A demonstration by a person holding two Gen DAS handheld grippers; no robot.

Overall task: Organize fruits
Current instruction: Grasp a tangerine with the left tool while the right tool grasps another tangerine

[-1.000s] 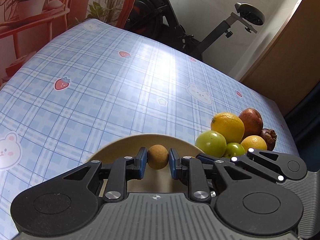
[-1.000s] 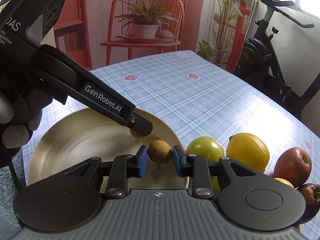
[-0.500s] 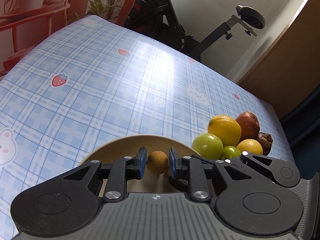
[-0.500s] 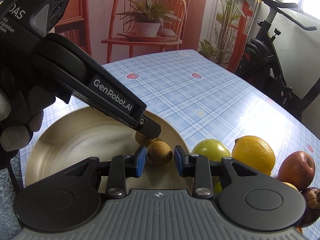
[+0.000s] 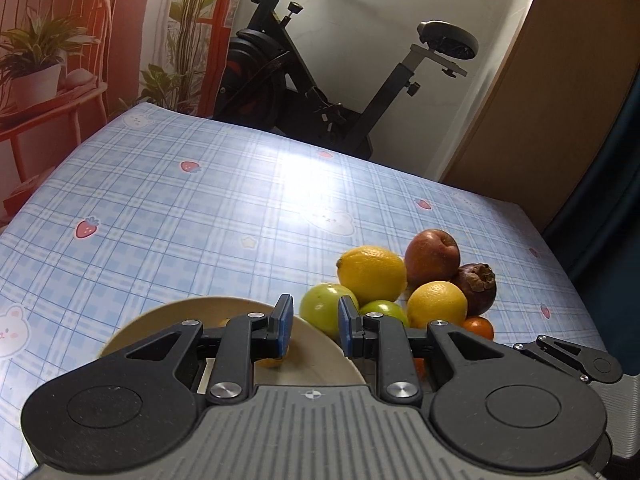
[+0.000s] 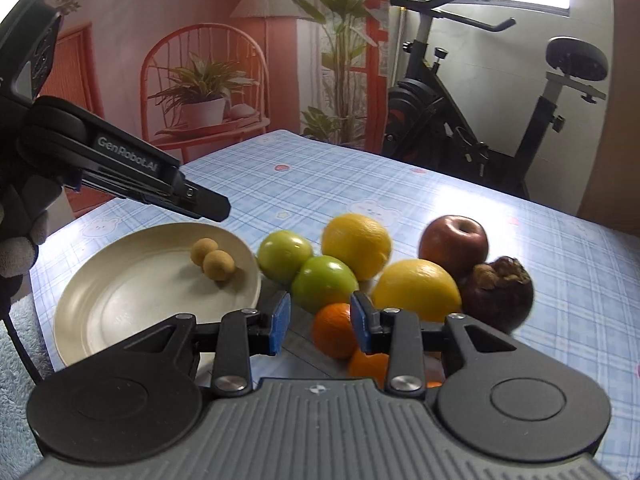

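Right hand-held gripper [image 6: 319, 326]: released, nothing held, hovering over small orange [image 6: 334, 330] at near edge of fruit pile, probably lining up next pick. Left hand-held gripper [image 5: 313, 326]: also released, empty, above plate rim, aimed toward green apple [image 5: 322, 312]. Two longans [image 6: 213, 260] touching each other inside cream plate [image 6: 100, 320], near far-right rim, so small fruits apparently sorted there first. Rest of pile bunched just beside plate on table [image 6: 560, 280]: second green apple [image 6: 324, 289], lemon [image 6: 356, 246], yellow orange [image 6: 416, 290], red apple [image 6: 456, 245], mangosteen [image 6: 500, 294]. Most fruits not yet sorted.
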